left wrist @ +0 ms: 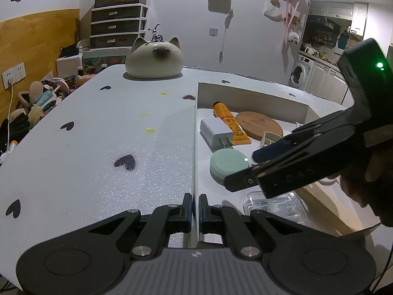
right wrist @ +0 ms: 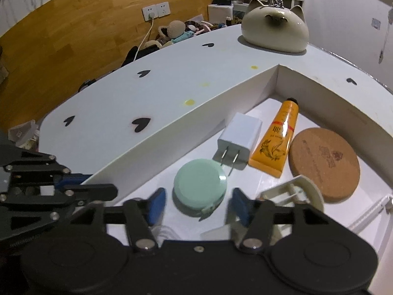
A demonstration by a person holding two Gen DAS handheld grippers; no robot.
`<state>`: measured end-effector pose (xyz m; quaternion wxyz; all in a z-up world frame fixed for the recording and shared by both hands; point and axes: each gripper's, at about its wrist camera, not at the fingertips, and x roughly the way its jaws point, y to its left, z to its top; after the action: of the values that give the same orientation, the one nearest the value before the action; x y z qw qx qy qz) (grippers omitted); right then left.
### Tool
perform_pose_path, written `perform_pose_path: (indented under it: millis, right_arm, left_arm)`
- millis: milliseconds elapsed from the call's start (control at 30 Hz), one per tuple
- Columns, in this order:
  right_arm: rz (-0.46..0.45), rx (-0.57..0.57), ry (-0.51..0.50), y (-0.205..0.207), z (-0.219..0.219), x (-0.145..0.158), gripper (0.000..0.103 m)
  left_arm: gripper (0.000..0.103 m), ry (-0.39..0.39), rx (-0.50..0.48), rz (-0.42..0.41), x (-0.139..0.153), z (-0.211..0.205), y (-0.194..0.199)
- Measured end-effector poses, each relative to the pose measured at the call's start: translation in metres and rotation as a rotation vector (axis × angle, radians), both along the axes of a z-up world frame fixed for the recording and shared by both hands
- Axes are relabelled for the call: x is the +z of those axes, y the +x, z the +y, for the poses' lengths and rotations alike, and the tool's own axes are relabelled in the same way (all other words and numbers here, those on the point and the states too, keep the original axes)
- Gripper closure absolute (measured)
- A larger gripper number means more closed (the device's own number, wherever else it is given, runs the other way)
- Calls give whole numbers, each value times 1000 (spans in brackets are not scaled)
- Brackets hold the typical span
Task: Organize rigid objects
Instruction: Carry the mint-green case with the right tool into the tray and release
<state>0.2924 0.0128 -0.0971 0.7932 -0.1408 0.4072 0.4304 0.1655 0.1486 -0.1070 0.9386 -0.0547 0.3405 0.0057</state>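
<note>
A: How was the left gripper [left wrist: 195, 207]?
B: Its jaws were clamped on the side wall of the white box [left wrist: 195, 147].
A: And the right gripper [right wrist: 196, 202]?
B: Its jaws stood apart and held nothing. The green round case [right wrist: 199, 186] lay on the box floor between them, beside the white charger [right wrist: 239, 136], the orange tube [right wrist: 277, 139] and the cork coaster [right wrist: 324, 163].

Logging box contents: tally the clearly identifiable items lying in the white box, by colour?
White: 1, charger plug
Orange: 1, cream tube
Brown: 1, cork coaster
Mint green: 1, round case
Total: 4. The white and clear plastic pieces near the right hand-held gripper are excluded, too hidden.
</note>
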Motion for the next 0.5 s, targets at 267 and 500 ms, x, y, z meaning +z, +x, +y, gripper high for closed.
perform_pose_path:
  millis: [267,500]
  right_arm:
    - [-38,-79,46,-15,-24,24,23]
    - [-114,-227,115,-38,-63,53,13]
  left_arm:
    - [98,-2,1,0,0,0,0]
    - [98,-1,0,0,0,0,0]
